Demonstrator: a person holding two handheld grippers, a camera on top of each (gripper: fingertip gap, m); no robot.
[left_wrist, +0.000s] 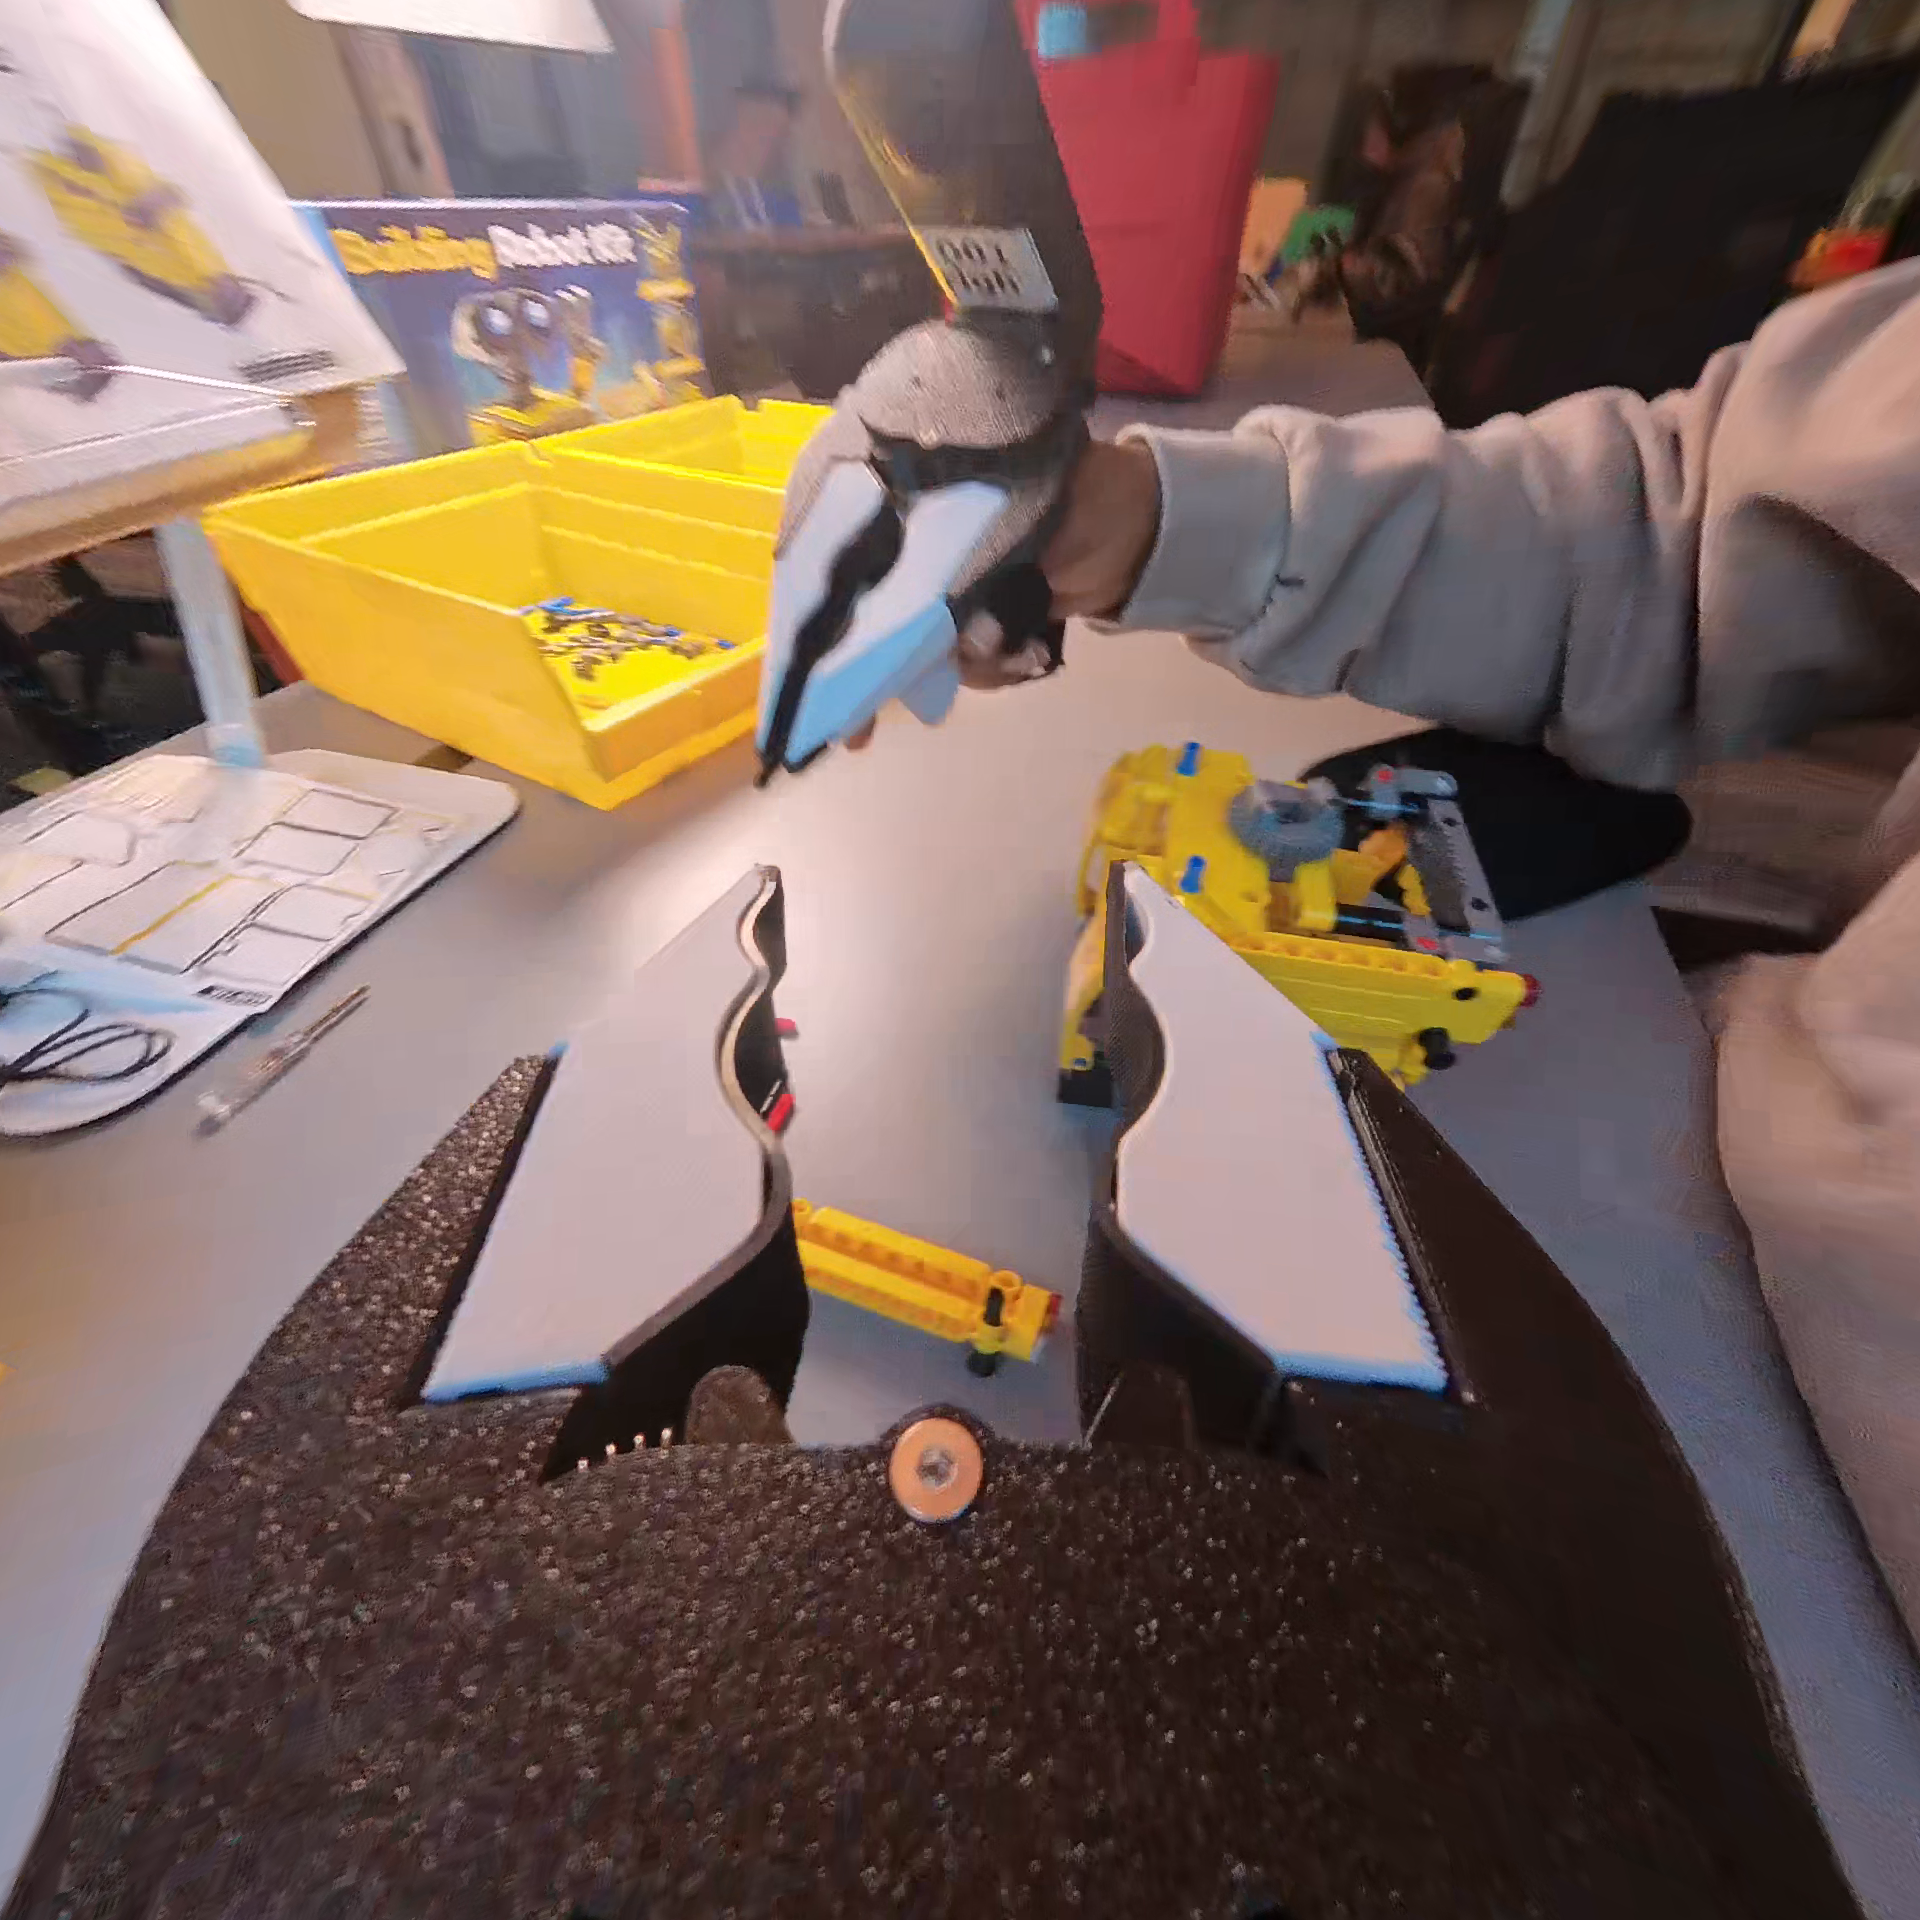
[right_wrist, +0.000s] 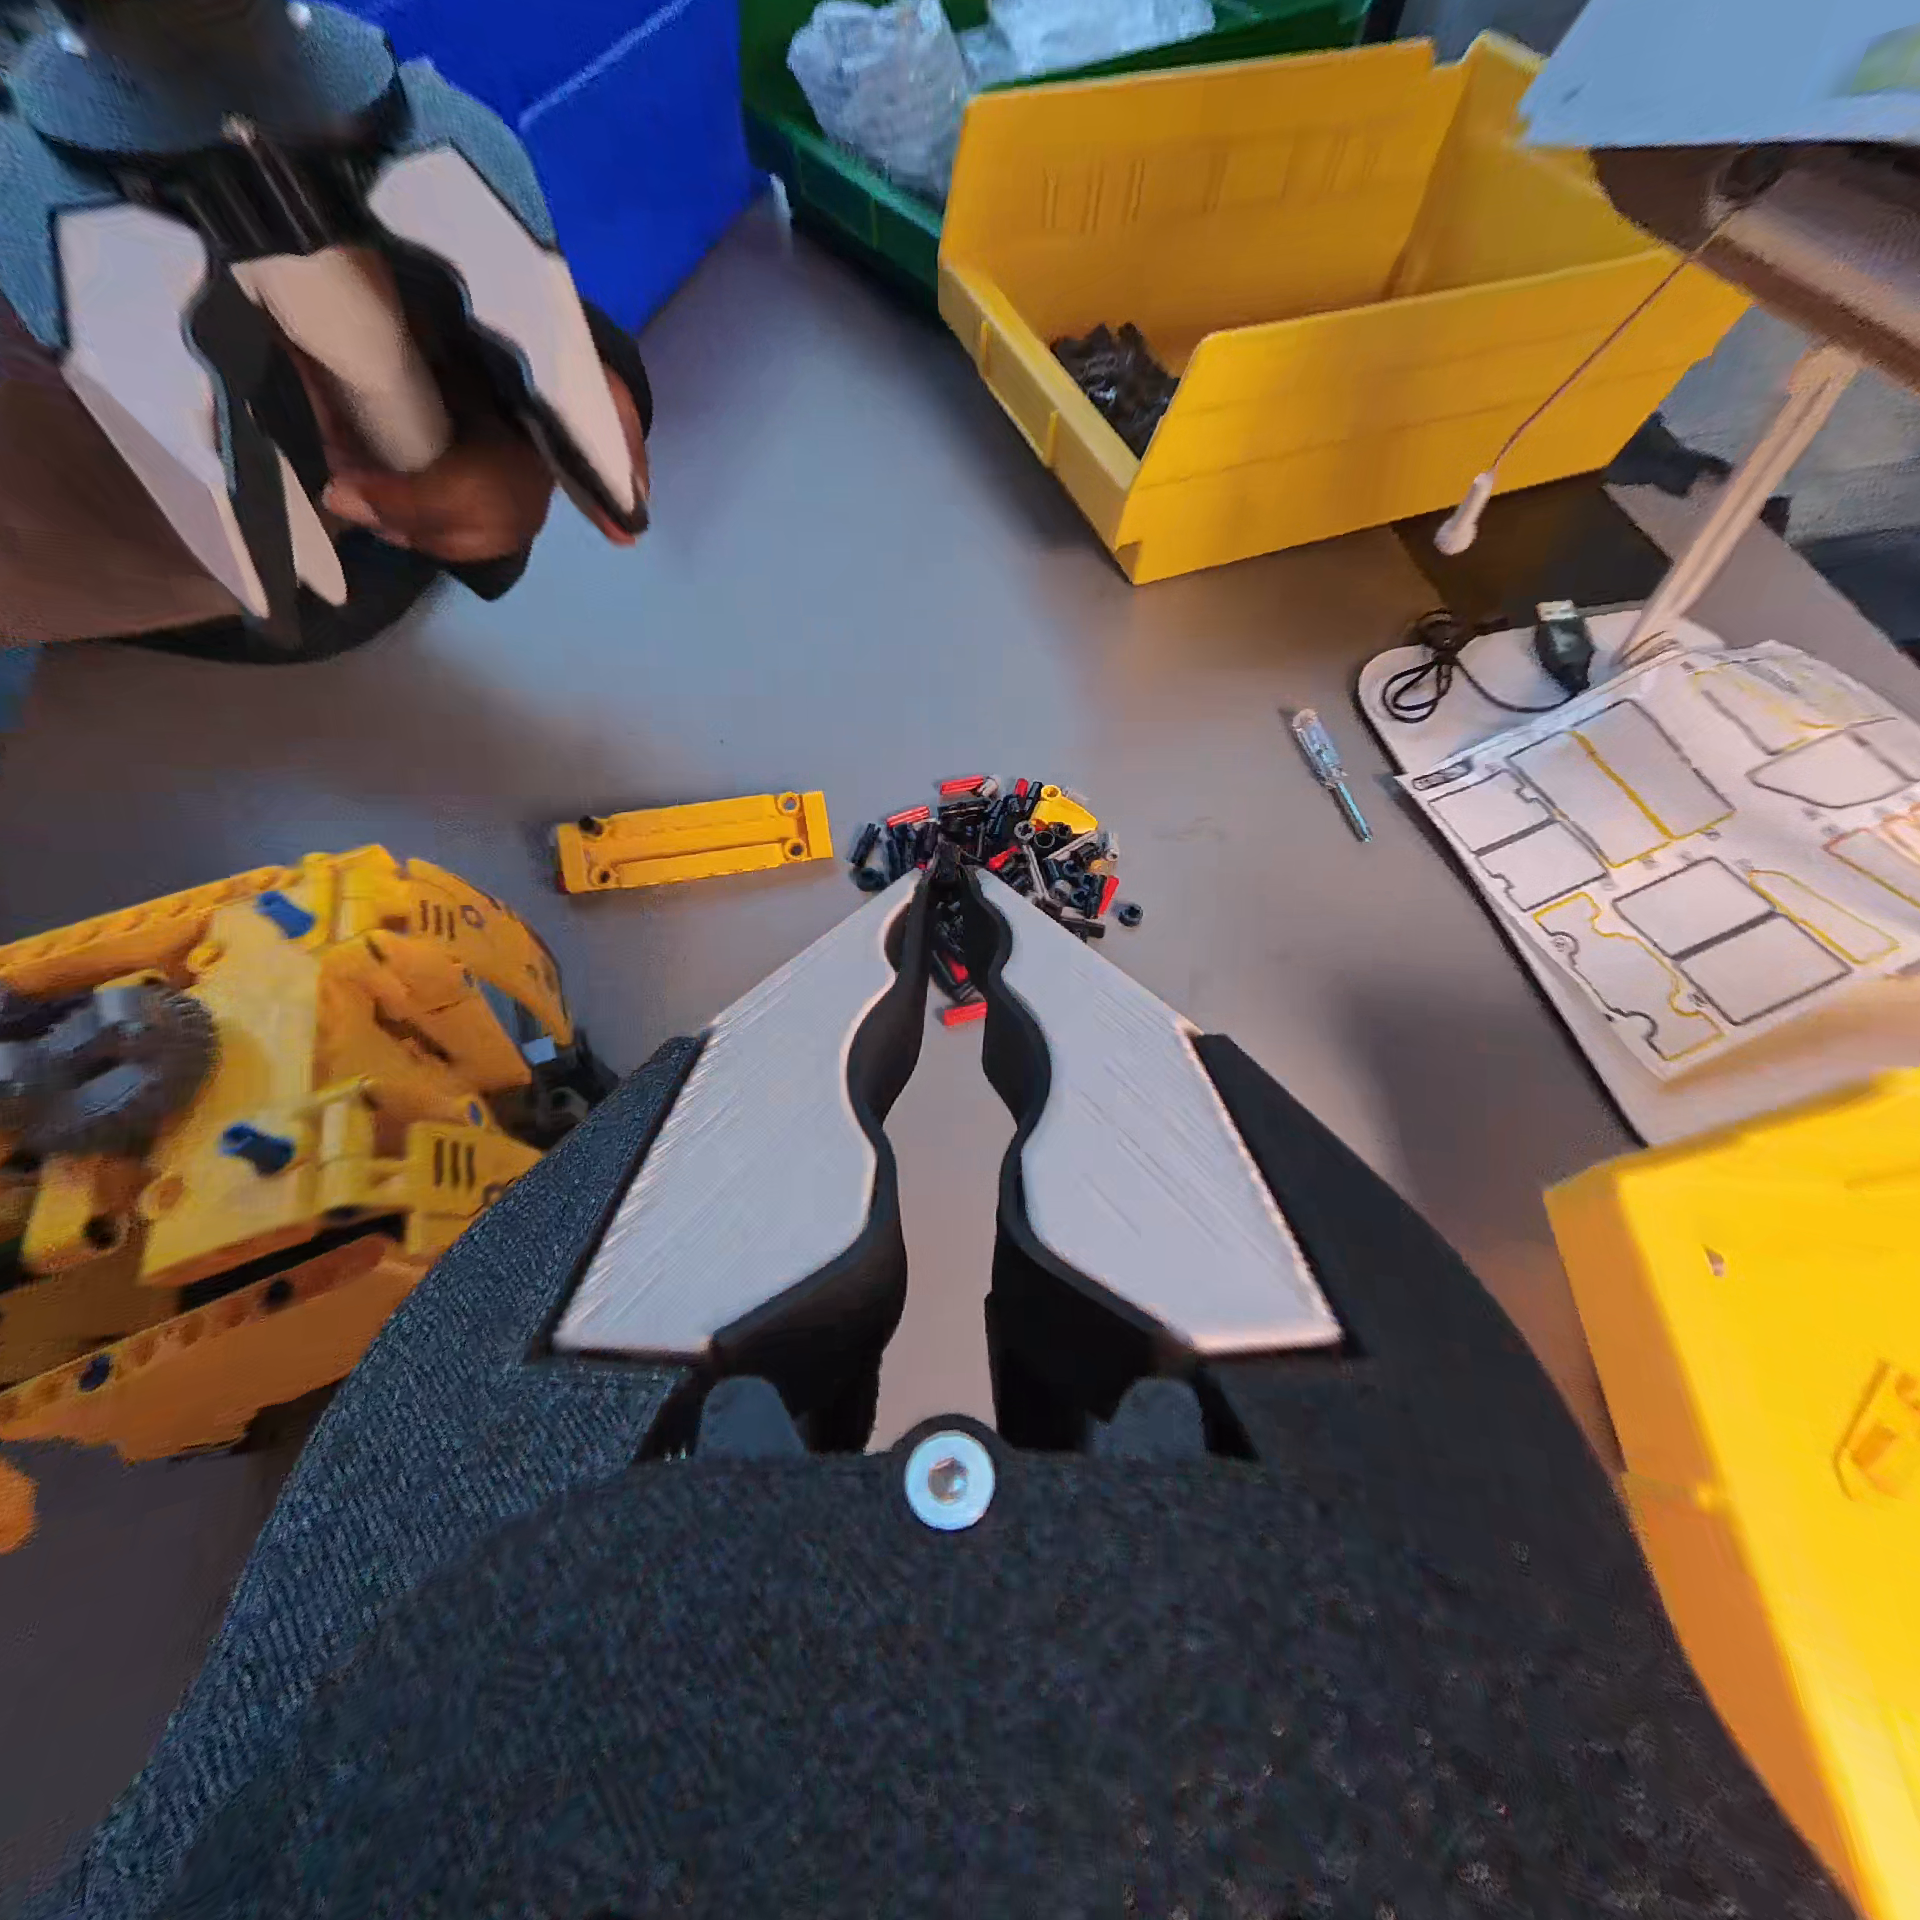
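The left gripper (left_wrist: 940, 904) is hovering above the grey table (left_wrist: 914, 831) with its fingers spread wide apart and nothing between them. Below the gap, close to the finger bases, a small yellow brick beam (left_wrist: 920, 1283) is lying flat on the table, touching neither finger. Just beyond the right finger's tip, a large yellow brick model (left_wrist: 1299, 914) is sitting partly hidden behind that finger. The right gripper (right_wrist: 948, 871) is pointing its fingers down into a pile of small black and red pins (right_wrist: 997, 842), with the tips nearly together; they appear to be pinching a small dark pin, though the blur and clutter make it impossible to tell whether anything is really held. To the left of those tips the same yellow beam is lying beside the pile. Farther ahead and to the right, a yellow bin (right_wrist: 1299, 343) is standing with dark pieces inside. To the right of the fingers a small screwdriver (right_wrist: 1330, 774) is lying near a printed instruction sheet (right_wrist: 1683, 831).
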